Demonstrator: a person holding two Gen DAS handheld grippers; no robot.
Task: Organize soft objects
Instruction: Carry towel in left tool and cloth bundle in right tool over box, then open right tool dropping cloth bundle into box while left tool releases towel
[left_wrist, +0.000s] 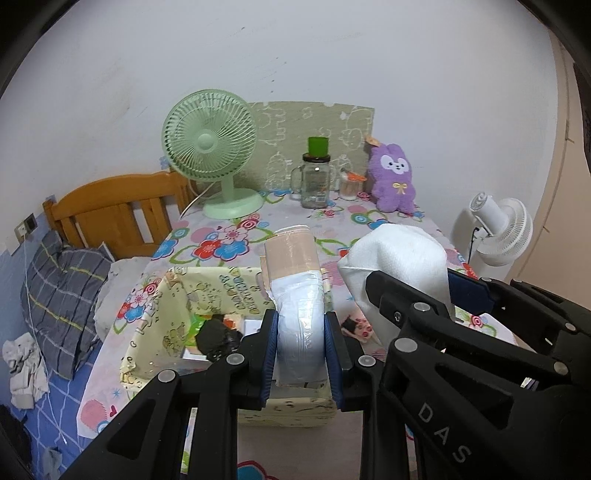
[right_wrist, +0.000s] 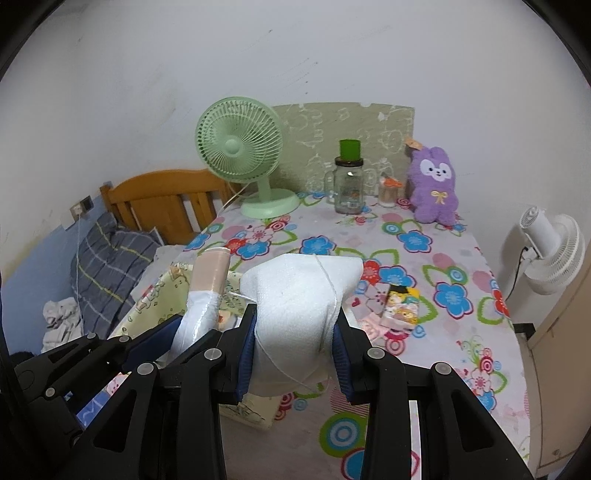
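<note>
Above the near edge of the storage box (left_wrist: 177, 295), my left gripper (left_wrist: 301, 354) is clamped on a rolled pack (left_wrist: 297, 291), white plastic below and a beige band on top, standing upright between the blue pads. My right gripper (right_wrist: 295, 354), just right of the box, pinches a white foam bundle (right_wrist: 299, 291) tied with thin string; pads press both sides. Box: cream, printed fabric walls, open top, sitting on the floral tablecloth (right_wrist: 424, 258). Inside it: a crumpled black bag (left_wrist: 218, 338), something green behind it, white packets alongside; the rest I cannot make out. Right of the box, a small cartoon-printed packet (right_wrist: 400, 306) lies flat. Beyond the box, along the wall: green fan (left_wrist: 210, 147), glass jar (left_wrist: 316, 181), purple plush (left_wrist: 393, 177).
</note>
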